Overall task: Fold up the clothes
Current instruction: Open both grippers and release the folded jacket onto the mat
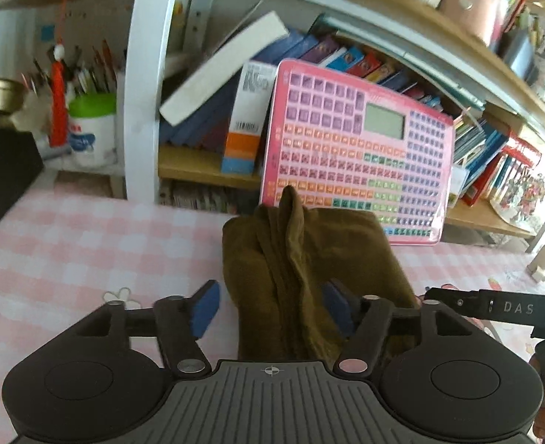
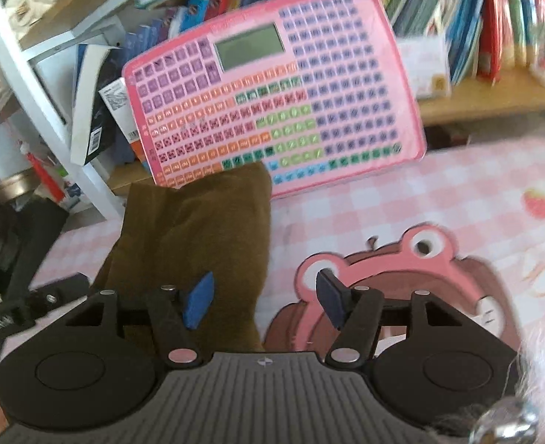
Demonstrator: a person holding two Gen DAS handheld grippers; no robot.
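Note:
An olive-brown garment lies bunched and folded on the pink checked tablecloth. In the left wrist view my left gripper is open, its blue pads on either side of the cloth's near end, which runs up between them. In the right wrist view the same garment lies to the left, and my right gripper is open. Its left pad hangs over the cloth's right edge, the right pad over a pink frog print.
A pink toy keyboard tablet leans against the bookshelf just behind the garment. Books and a white jar of pens fill the shelves. The other gripper's black arm reaches in from the right. A dark object sits at far left.

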